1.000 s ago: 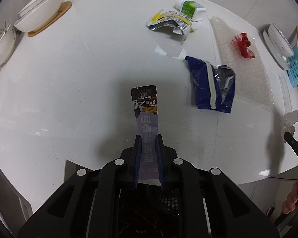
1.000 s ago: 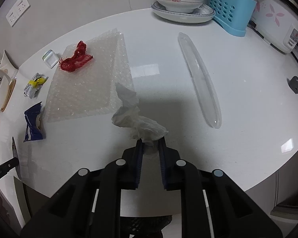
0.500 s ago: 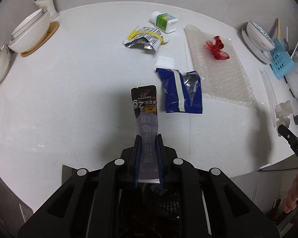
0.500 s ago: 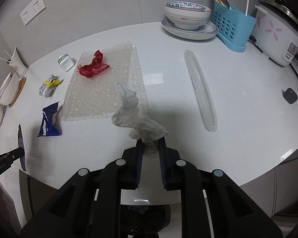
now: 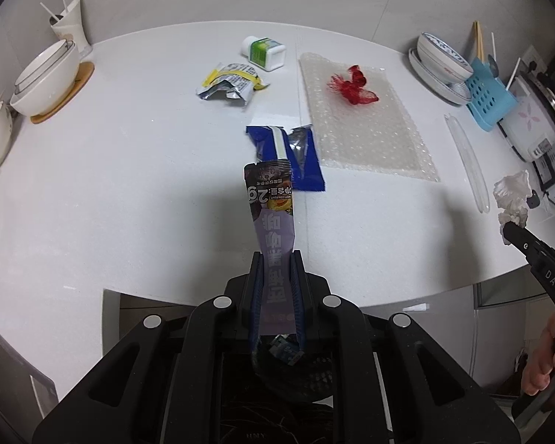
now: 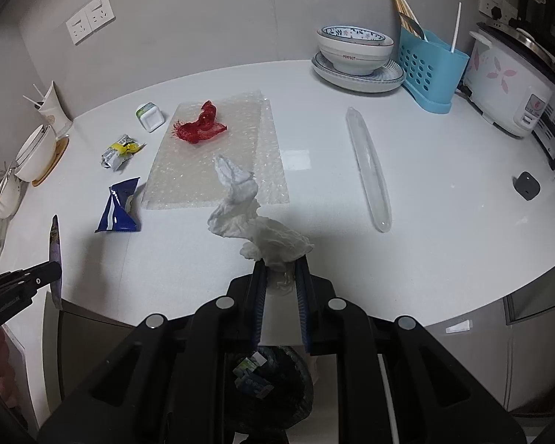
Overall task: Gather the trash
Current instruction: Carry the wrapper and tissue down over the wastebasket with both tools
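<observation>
My left gripper [image 5: 276, 259] is shut on a purple snack wrapper [image 5: 272, 203], held off the white table's front edge. My right gripper [image 6: 280, 264] is shut on a crumpled white tissue [image 6: 253, 218], also at the front edge. A black-lined bin [image 6: 273, 381] with some trash in it sits below both grippers; it also shows in the left wrist view [image 5: 292, 370]. On the table lie a blue wrapper [image 5: 290, 148], a yellow-silver wrapper [image 5: 227, 83], a red mesh net [image 5: 351, 85] on bubble wrap [image 5: 366, 122], a white-green bottle [image 5: 264, 51] and a clear plastic sleeve [image 6: 368, 168].
Bowls on a wooden coaster [image 5: 46, 77] and a cup with picks [image 5: 68, 26] stand at the left. A bowl on plates [image 6: 355, 55], a blue utensil basket [image 6: 431, 70] and a rice cooker [image 6: 510, 81] stand at the back right. A small dark object [image 6: 527, 184] lies at the right.
Both grippers have pulled back and up from the table with their trash, so more of the table shows and the bin now appears beneath them. The grips have not changed.
</observation>
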Action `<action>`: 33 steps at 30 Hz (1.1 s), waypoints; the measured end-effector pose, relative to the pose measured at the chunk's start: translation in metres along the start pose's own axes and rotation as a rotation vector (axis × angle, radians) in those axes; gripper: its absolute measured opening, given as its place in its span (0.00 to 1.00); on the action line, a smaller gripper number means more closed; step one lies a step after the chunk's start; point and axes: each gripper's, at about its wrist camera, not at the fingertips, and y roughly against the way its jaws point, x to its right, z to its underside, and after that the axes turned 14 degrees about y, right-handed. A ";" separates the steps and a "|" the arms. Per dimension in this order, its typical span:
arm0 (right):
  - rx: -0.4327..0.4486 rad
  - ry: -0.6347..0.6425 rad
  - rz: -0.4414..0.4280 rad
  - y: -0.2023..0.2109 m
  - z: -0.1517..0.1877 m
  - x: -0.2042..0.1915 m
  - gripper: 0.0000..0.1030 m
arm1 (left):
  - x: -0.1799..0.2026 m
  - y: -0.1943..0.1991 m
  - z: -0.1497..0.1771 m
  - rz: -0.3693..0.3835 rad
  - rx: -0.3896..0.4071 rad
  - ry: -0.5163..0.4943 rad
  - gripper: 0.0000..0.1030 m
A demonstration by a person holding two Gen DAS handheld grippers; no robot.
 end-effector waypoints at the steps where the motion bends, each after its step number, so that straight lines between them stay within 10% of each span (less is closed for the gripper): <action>1: 0.002 0.002 0.000 0.002 0.002 -0.001 0.14 | 0.001 0.001 0.003 0.002 0.001 -0.003 0.13; 33: -0.052 0.107 -0.084 0.013 0.105 -0.034 0.14 | 0.014 0.005 0.113 0.036 -0.026 -0.047 0.13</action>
